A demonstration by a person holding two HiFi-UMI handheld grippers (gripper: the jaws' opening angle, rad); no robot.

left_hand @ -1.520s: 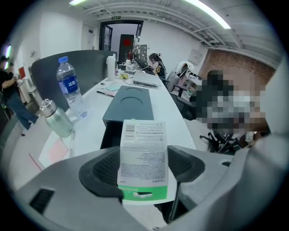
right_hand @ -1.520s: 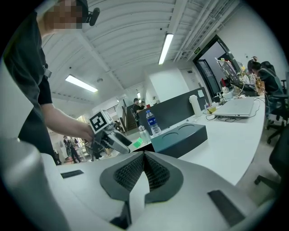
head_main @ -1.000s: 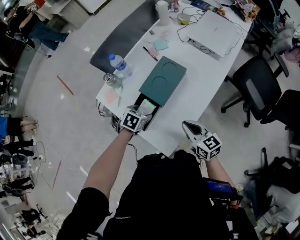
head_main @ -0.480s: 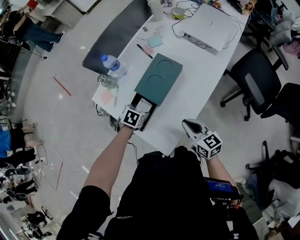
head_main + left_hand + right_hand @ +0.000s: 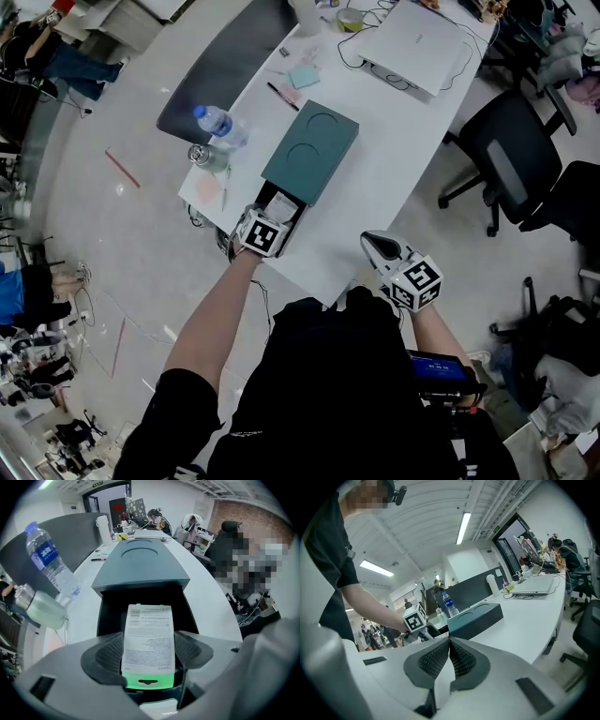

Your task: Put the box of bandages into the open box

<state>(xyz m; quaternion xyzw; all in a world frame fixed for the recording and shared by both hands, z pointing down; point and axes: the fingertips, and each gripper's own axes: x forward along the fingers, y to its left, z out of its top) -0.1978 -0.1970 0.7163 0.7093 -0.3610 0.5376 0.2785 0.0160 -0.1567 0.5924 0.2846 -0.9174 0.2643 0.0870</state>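
A dark teal box (image 5: 310,148) lies on the white table (image 5: 375,187), its black drawer (image 5: 140,599) pulled out toward me. My left gripper (image 5: 271,217) is at the drawer's mouth, shut on the box of bandages (image 5: 148,632), a white printed carton with a green end. The carton points along the jaws into the open drawer (image 5: 281,201). My right gripper (image 5: 377,246) hangs by the table's near edge, to the right of the teal box. In the right gripper view this gripper (image 5: 449,654) is shut with nothing in it, and the teal box (image 5: 476,615) lies beyond it.
A water bottle (image 5: 217,122) and a small jar (image 5: 199,155) stand left of the teal box. A pen (image 5: 281,96), a sticky pad (image 5: 303,77) and a laptop (image 5: 417,42) lie farther back. A black office chair (image 5: 511,159) is at the table's right side.
The head view has drifted a little. My left gripper stays at the drawer's mouth with the carton, which now sits slightly deeper over the drawer. The right gripper has hardly moved.
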